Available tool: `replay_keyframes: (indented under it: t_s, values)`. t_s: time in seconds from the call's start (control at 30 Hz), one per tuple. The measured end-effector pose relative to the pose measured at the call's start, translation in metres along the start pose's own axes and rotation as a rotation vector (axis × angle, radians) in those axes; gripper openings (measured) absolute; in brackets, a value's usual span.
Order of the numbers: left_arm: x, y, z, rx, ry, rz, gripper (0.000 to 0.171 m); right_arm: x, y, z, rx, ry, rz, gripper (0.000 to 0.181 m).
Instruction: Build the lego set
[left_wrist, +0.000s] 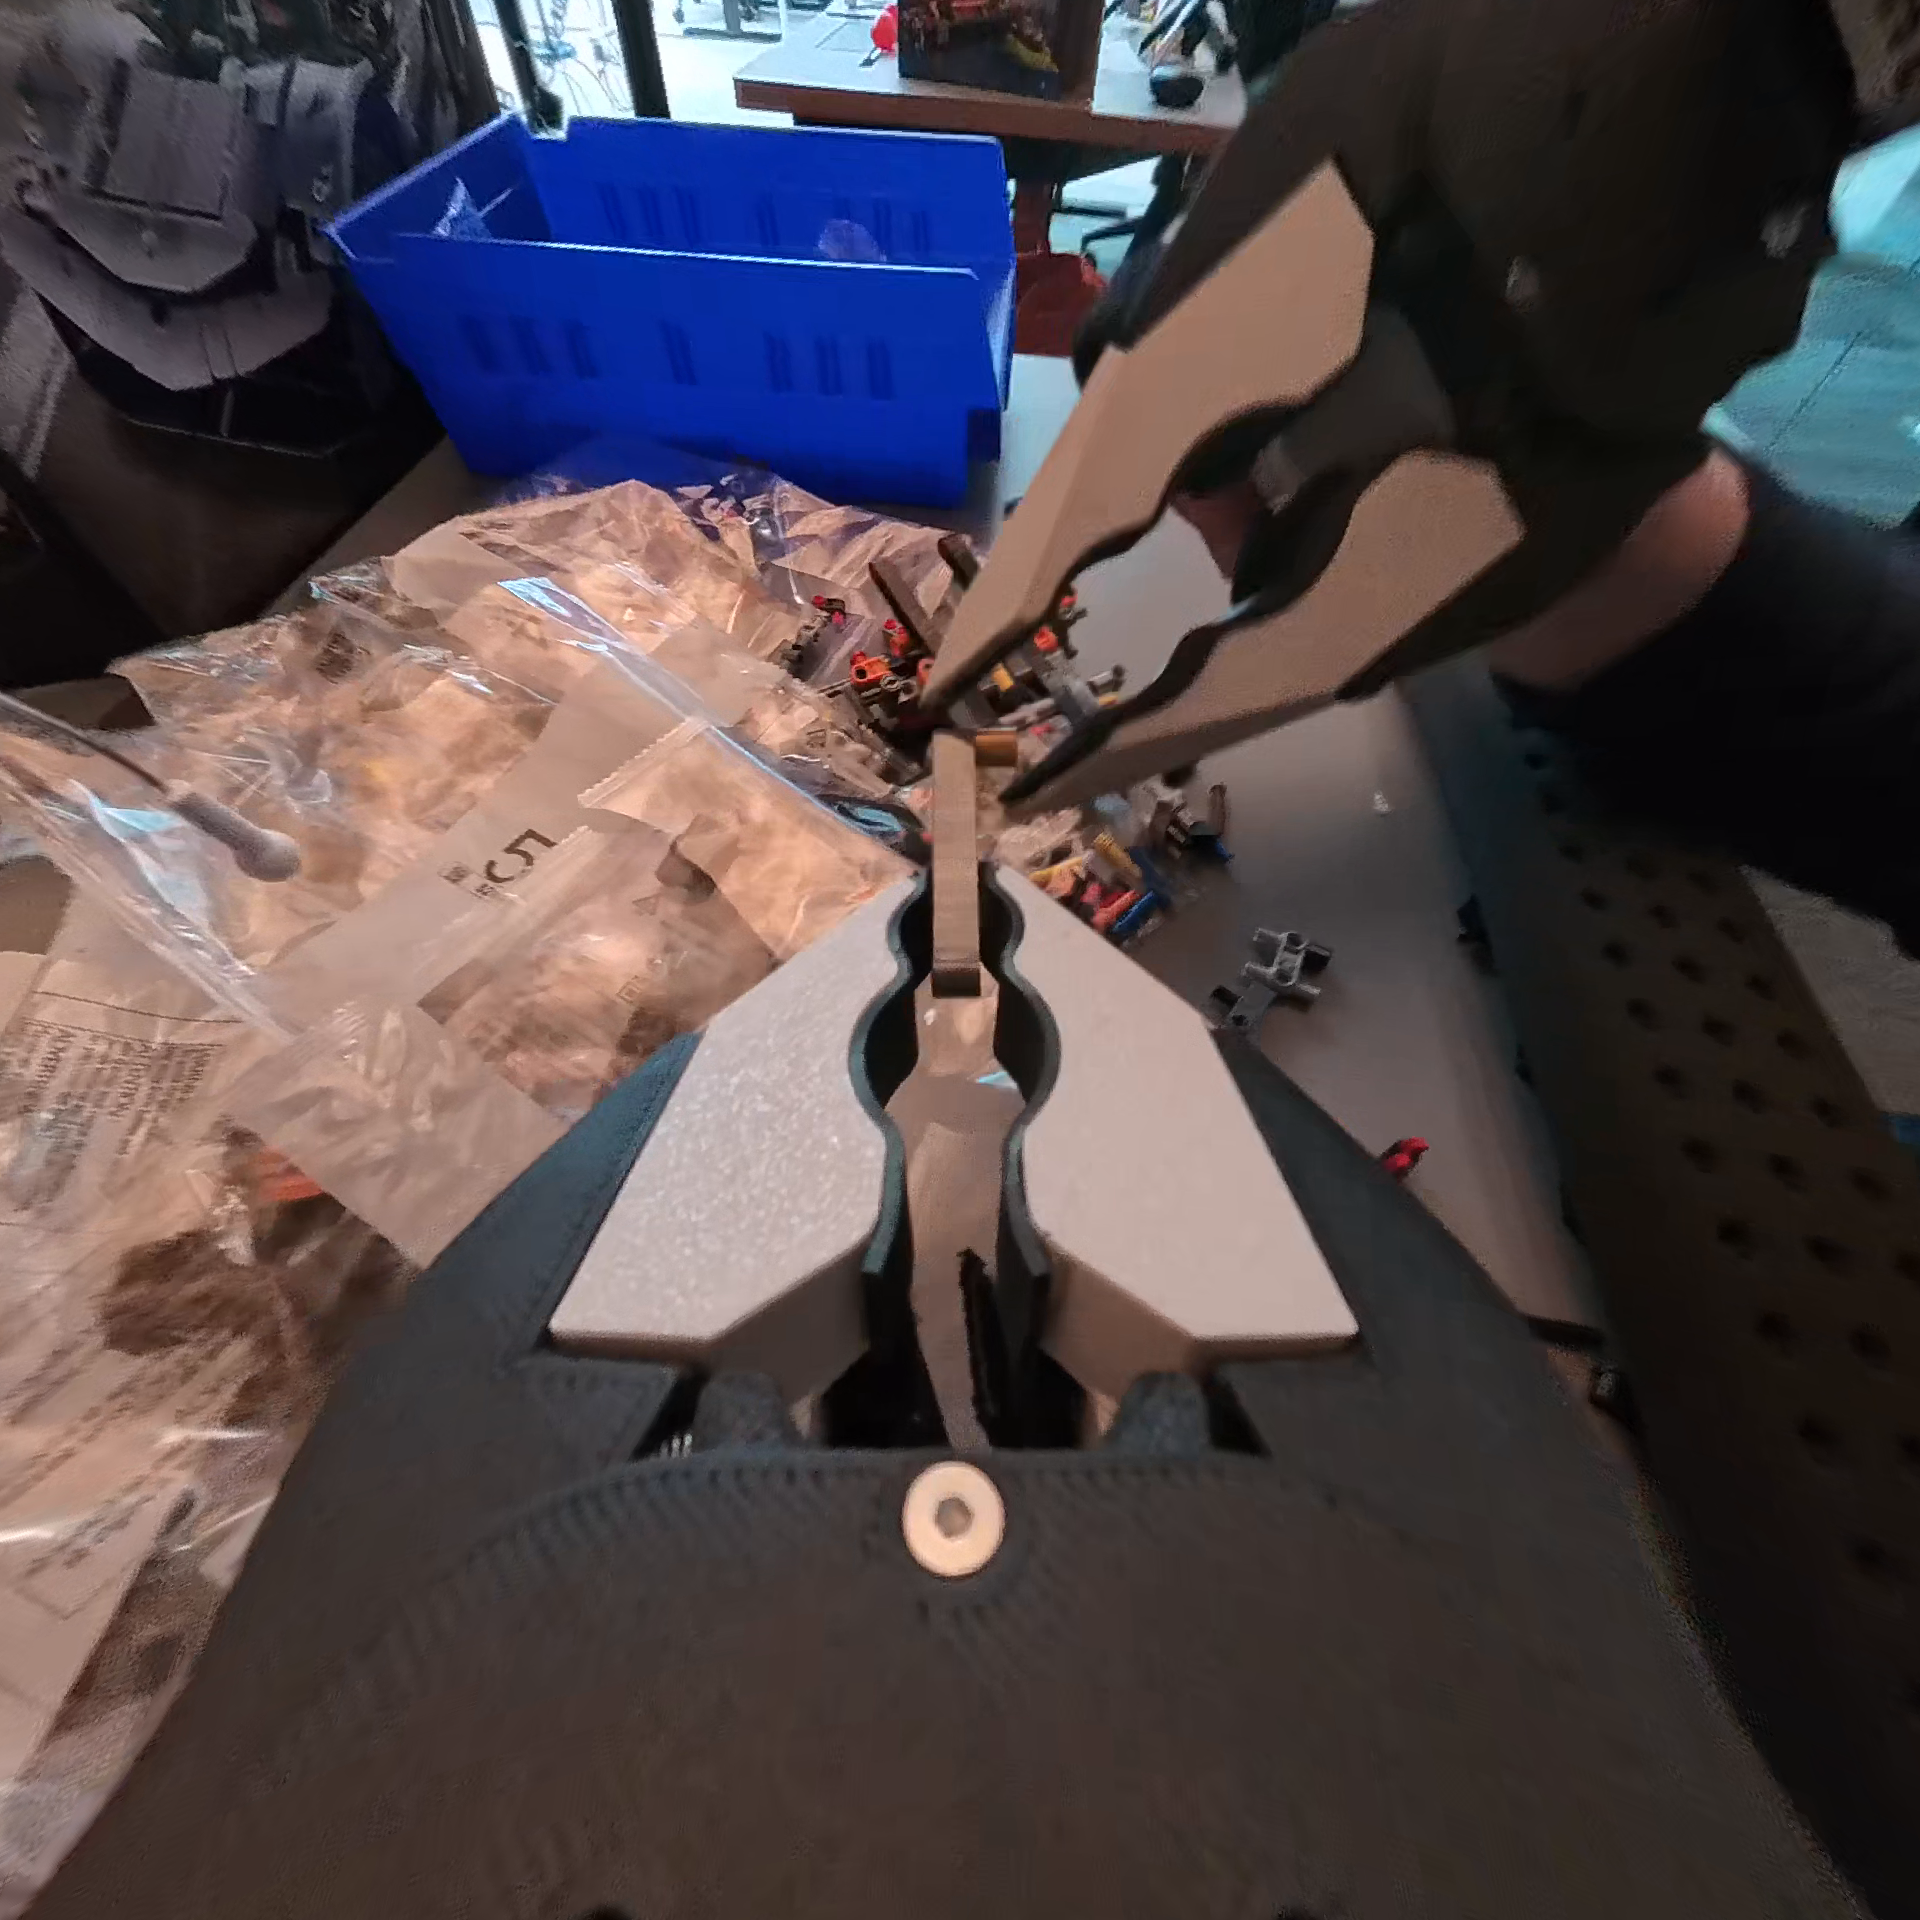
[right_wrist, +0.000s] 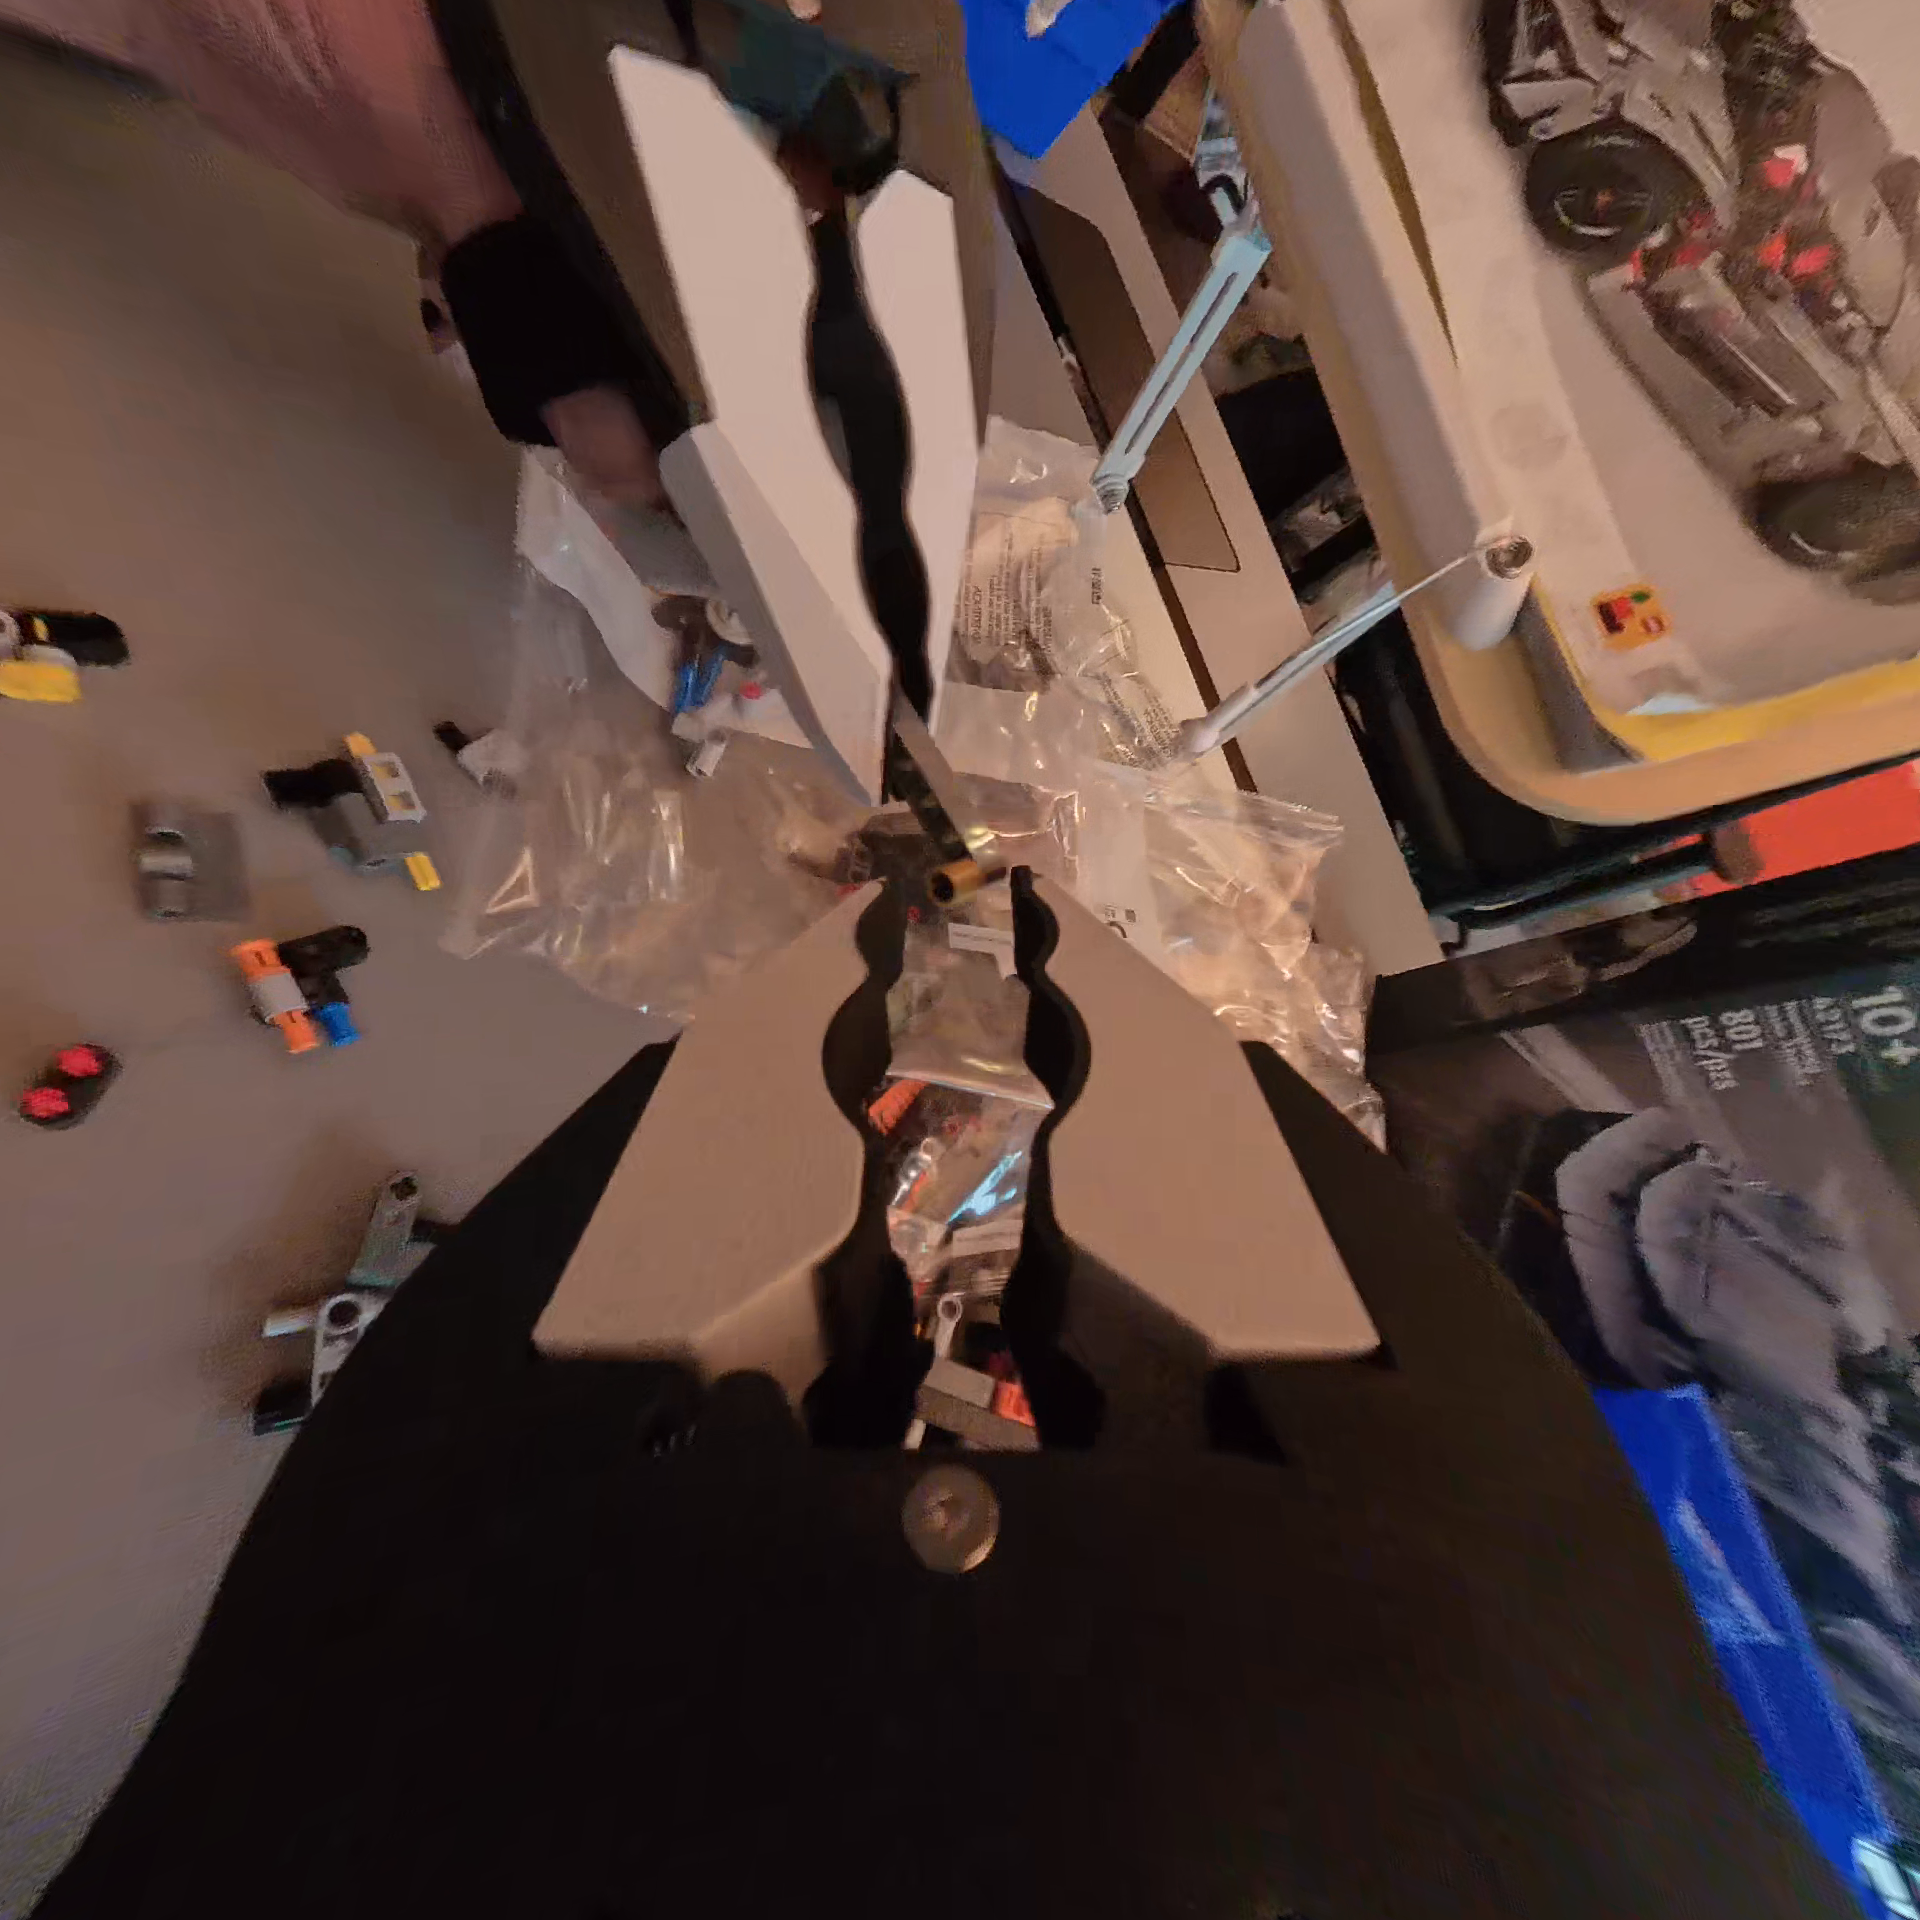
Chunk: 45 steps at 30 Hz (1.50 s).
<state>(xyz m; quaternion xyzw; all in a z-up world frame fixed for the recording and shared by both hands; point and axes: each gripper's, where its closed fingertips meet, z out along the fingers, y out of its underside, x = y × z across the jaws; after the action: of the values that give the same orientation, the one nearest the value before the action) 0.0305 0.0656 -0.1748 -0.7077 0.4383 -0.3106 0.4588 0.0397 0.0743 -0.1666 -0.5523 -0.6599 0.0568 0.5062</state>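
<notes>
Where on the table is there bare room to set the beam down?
Bare grey table lies right of the loose pieces, before the perforated mat. The left is crowded: plastic bags run back to the blue bin. The left gripper holds the beam.

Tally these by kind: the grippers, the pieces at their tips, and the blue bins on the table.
Grippers: 2, the left gripper and the right gripper
Long dark beam: 1
Tan bush: 1
Blue bin: 1
Total: 5
</notes>
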Motion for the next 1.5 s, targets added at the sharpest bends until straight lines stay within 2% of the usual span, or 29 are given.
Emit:
replay_keyframes:
  t_s: [0.1,0.17,0.27,0.33,0.47,0.6,0.87,1.03,1.17,1.37,1.5]
  values:
    - [0.001,0.001,0.0,-0.011,0.035,-0.1,0.006,0.002,0.001,0.004,-0.041,0.07,-0.08,0.01]
    - [0.0,0.0,-0.001,0.007,0.048,-0.129,0.006,0.004,-0.001,0.005,-0.027,0.086,-0.06,0.009]
    - [0.002,-0.002,-0.002,0.033,0.064,-0.106,0.008,0.007,-0.005,0.004,-0.009,0.11,-0.069,0.006]
    - [0.005,-0.01,-0.001,0.094,0.071,-0.067,0.013,0.005,-0.01,0.003,0.006,0.117,-0.081,0.005]
    - [0.002,-0.009,0.002,0.081,0.041,-0.062,0.01,0.006,-0.012,0.004,0.003,0.143,-0.104,0.005]
    - [-0.001,-0.009,0.0,0.061,0.04,-0.146,0.007,0.008,-0.014,0.004,-0.007,0.179,-0.134,0.005]
    - [-0.003,-0.01,-0.003,0.052,0.031,-0.194,0.007,0.011,-0.019,0.004,-0.05,0.264,-0.216,0.004]
    - [-0.005,-0.004,-0.004,0.001,0.017,-0.209,0.007,0.008,-0.021,0.008,-0.036,0.258,-0.237,0.008]
    - [-0.004,0.0,-0.003,-0.02,0.027,-0.227,0.007,0.004,-0.016,0.01,-0.055,0.236,-0.233,0.005]
    - [-0.006,-0.015,-0.004,0.129,0.016,-0.12,0.008,0.009,-0.017,0.006,-0.047,0.257,-0.217,0.005]
    - [-0.006,-0.01,-0.004,0.062,0.021,-0.211,0.007,0.007,-0.016,0.008,-0.054,0.251,-0.225,0.004]
